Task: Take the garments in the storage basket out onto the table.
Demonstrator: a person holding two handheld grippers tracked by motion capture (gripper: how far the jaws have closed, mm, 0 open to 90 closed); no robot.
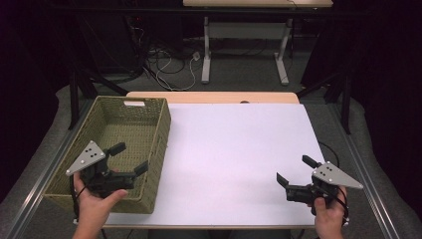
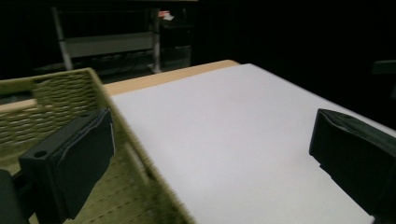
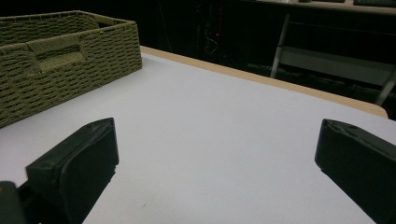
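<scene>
While both hands sit at the near edge of the white worktop [image 1: 234, 149], the left tool [image 1: 130, 158] hangs with jaws wide and empty over the near right rim of the woven basket [image 1: 149, 119], which stands at the worktop's left side. Near right, well apart from it, the right tool [image 1: 293, 170] is also wide, holding nothing.

High view overhead, facing forward; gripper views low, close, sharing basket [image 1: 130, 130] and table [image 1: 239, 149].
</scene>
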